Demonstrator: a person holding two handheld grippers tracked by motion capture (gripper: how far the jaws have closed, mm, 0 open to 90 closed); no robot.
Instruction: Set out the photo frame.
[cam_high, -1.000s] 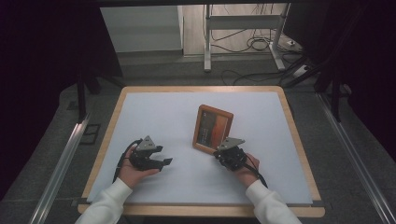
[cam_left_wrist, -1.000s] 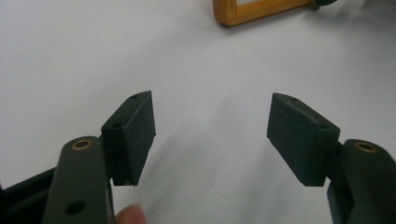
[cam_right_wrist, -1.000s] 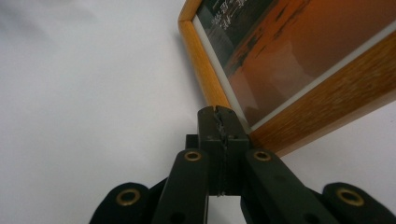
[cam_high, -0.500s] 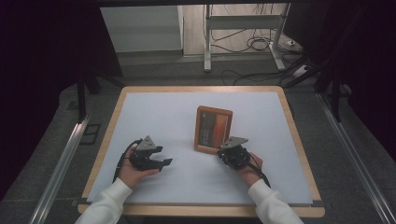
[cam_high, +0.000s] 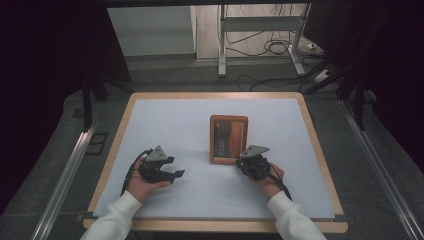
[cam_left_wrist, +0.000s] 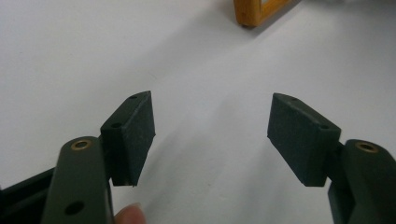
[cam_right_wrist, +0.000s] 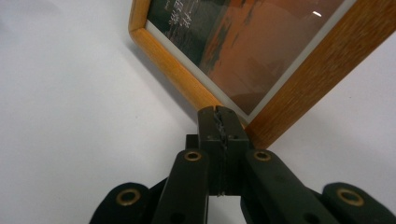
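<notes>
- The left gripper (cam_high: 161, 170) rests in the person's hand near the front left part of the table (cam_high: 165, 115). Its jaws are spread wide with nothing between them, and in the left gripper view (cam_left_wrist: 210, 135) only bare white surface lies ahead.
- The right gripper (cam_high: 246, 162) sits toward the front, right of the middle, with its jaws pressed together. The right gripper view (cam_right_wrist: 219, 119) shows the closed tips at the near corner of the picture frame (cam_right_wrist: 261, 56); whether they touch the wood I cannot tell.
- The picture frame (cam_high: 229, 139) stands near the middle of the table, its long axis running from front to back, just beyond and slightly left of the right gripper.
- The right hand is much the nearer; I judge the coming move hinges on that near right corner.
</notes>
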